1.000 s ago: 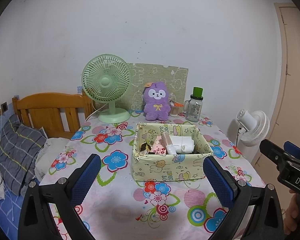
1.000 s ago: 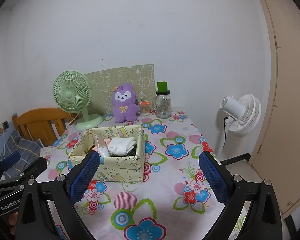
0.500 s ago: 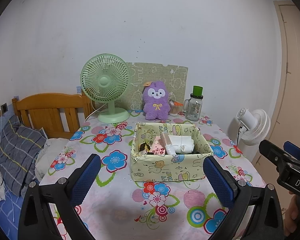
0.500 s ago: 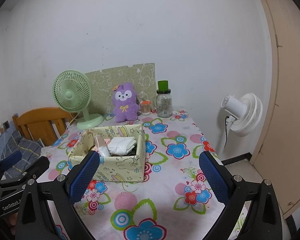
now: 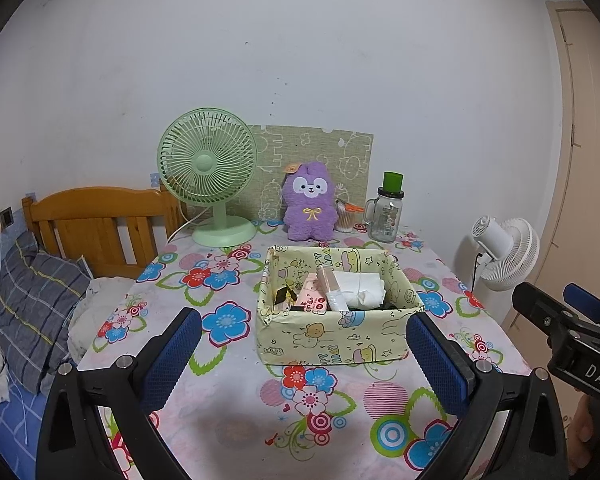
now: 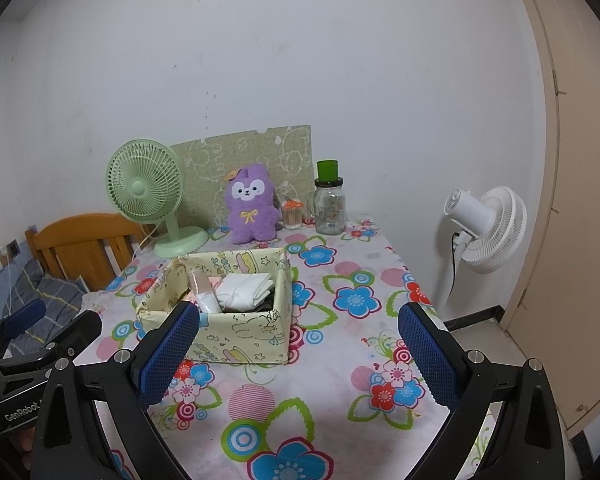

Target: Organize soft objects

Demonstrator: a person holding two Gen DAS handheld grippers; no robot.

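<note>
A yellow cartoon-print fabric box [image 5: 332, 340] [image 6: 236, 336] stands mid-table, holding a folded white cloth [image 5: 360, 290] [image 6: 244, 290], a pink packet [image 5: 314, 298] and a rolled beige item [image 5: 329, 284]. A purple plush toy [image 5: 310, 206] [image 6: 252, 204] sits upright at the back of the table. My left gripper [image 5: 300, 364] hovers open in front of the box, empty. Over the near right part of the table, my right gripper [image 6: 296, 356] is open and holds nothing; it also shows at the right edge [image 5: 572, 332] of the left wrist view.
A green desk fan [image 5: 208, 172] [image 6: 148, 192], a glass jar with green lid [image 5: 388, 212] [image 6: 330, 204] and a small orange-lidded container [image 6: 293, 214] stand at the back. A white floor fan [image 6: 488, 228] is right of the table, a wooden bed headboard [image 5: 96, 220] left.
The left wrist view has drifted slightly, with the box sitting a little further left in the frame. Both grippers stay open and nothing on the table has moved.
</note>
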